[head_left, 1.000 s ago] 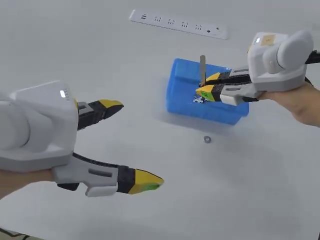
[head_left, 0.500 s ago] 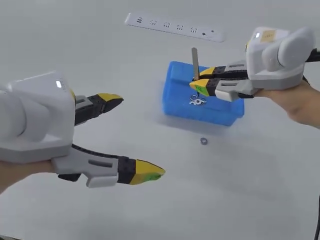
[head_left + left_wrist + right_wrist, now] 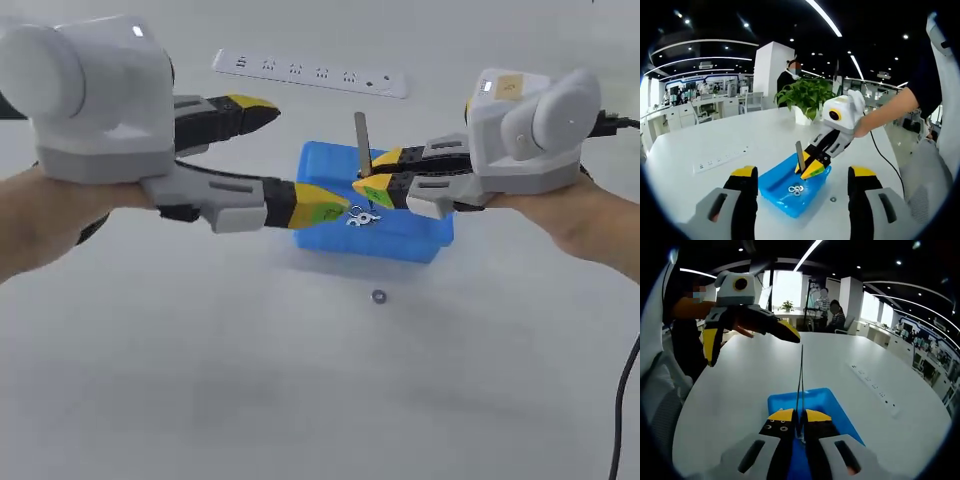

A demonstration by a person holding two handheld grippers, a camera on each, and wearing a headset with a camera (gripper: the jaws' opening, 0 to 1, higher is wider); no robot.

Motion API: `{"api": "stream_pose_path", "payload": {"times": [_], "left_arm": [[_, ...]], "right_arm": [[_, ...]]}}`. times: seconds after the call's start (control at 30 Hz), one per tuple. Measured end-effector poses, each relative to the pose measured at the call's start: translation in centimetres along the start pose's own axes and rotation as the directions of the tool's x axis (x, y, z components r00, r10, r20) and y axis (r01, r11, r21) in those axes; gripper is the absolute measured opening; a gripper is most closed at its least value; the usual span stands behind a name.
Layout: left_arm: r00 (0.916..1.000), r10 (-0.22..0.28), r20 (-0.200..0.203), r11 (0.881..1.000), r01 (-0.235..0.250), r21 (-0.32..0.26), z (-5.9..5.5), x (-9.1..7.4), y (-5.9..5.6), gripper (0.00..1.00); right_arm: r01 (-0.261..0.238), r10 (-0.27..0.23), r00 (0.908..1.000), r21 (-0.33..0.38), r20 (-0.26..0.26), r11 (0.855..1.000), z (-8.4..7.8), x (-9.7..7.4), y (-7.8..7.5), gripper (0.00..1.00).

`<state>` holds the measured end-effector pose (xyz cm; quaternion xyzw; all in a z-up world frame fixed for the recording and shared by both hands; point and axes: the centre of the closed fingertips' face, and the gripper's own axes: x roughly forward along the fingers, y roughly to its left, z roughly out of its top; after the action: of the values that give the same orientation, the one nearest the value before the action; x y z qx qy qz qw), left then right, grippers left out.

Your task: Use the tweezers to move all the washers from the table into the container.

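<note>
The white tabletop (image 3: 200, 380) carries everything. A power strip (image 3: 310, 73) lies at 12 o'clock, far from the work.

The blue container (image 3: 400, 243) sits in the middle of the head view. Both tools meet over it.

The left tongs (image 3: 308, 162) come in from 9 o'clock. They are spread wide and hold nothing. One tip is above the container's left rim and the other is higher, toward 11 o'clock. I judge that this hand only waits near the container and has no part in the picking.

The right tongs (image 3: 368, 180) come in from 3 o'clock and are pressed together on the tweezers (image 3: 360, 140). The tweezers rise from the tips toward 12 o'clock, above the container. The squeeze is probably needed both to hold the thin tool and to close it. I cannot tell whether the tweezers carry a washer now.

A small heap of washers (image 3: 362, 217) lies inside the container, just under the right tongs, so this part of the task seems done.

One single washer (image 3: 378, 296) is on the bare tabletop, at 6 o'clock of the container and near its front wall. It is the remaining piece to collect. It is small and flat, so the tweezers must come down low and exactly over it.
</note>
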<state>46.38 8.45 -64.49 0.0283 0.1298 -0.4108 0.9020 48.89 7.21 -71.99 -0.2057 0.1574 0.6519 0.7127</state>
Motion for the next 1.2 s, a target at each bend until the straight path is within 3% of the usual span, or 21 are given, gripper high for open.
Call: {"api": "stream_pose_path", "payload": {"times": [0.1,0.2,0.3,0.37,0.67,0.73,0.93,0.97,1.2], "left_arm": [[0.9990,-0.044,0.004,0.999,0.044,0.014,0.6,1.4,-0.1,0.65],[0.9978,-0.060,0.027,0.996,0.058,0.066,1.5,2.5,-0.1,0.63],[0.9923,-0.119,0.033,0.990,0.116,0.085,1.9,3.0,-1.0,0.46],[0.9898,-0.140,0.027,0.986,0.137,0.092,1.9,3.1,-1.3,0.35],[0.9841,-0.177,0.019,0.981,0.174,0.086,1.7,3.0,-1.4,0.19],[0.9759,-0.217,0.021,0.975,0.215,0.063,1.9,2.7,-2.0,0.09],[0.9714,-0.237,-0.009,0.968,0.237,0.081,1.4,2.7,-1.5,0.07],[0.9730,-0.231,-0.013,0.967,0.231,0.108,1.3,2.7,-1.4,0.07],[0.9740,-0.223,-0.040,0.953,0.226,0.200,1.6,3.1,-2.5,0.05]], "right_arm": [[-0.007,0.007,0.9999,0.003,0.014,1.000,0.2,-0.3,0.3,0.07],[-0.013,0.013,0.9996,0.004,0.026,1.000,0.4,-0.5,0.6,0.07],[-0.023,0.022,0.9992,0.005,0.032,1.000,0.5,-0.6,0.7,0.07],[-0.032,0.032,0.9989,0.007,0.035,0.999,0.5,-0.6,0.8,0.07],[-0.075,0.074,0.9957,0.018,0.055,0.997,0.8,-0.6,1.6,0.07],[-0.075,0.074,0.9958,0.012,0.054,0.997,0.8,-0.6,1.7,0.07],[-0.090,0.090,0.9945,-0.001,0.053,0.996,1.0,-0.5,2.4,0.07],[-0.089,0.089,0.9948,-0.003,0.051,0.996,1.0,-0.5,2.4,0.07],[-0.078,0.079,0.9964,-0.029,0.032,0.997,1.2,-0.7,2.4,0.08]]}}
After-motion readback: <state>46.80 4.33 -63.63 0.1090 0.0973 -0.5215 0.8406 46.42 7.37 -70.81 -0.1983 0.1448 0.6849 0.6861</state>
